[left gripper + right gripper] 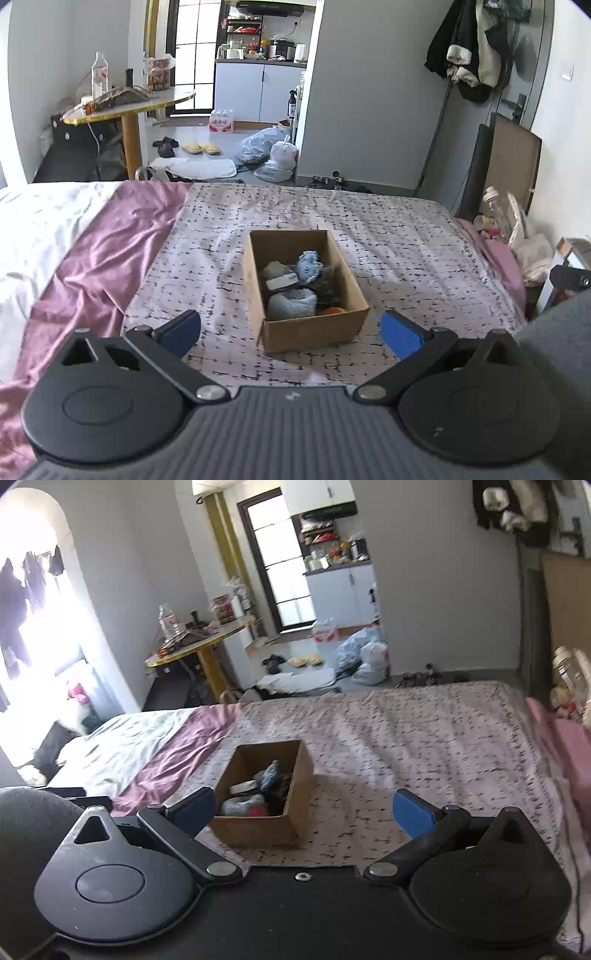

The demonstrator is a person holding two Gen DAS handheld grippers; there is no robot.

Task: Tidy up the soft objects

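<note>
White walls, grey floor (229, 142); round yellow table (147, 105) left; bright arched window (33, 602); kitchenette (258, 88) beyond.

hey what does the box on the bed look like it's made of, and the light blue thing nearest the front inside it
The box looks like plain brown cardboard: matte, with thin walls and folded edges. The light blue item looks like fuzzy plush or fleece, perhaps a rolled sock, judging by its soft, blurred nap; the exact fabric can't be told. Both sit on the patterned bedspread.

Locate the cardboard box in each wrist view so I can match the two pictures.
Left wrist: cardboard box at centre, between the open gripper's fingers.
Right wrist: cardboard box left of centre, beside the left finger.
Shared landmark: round yellow table beyond the bed.
</note>
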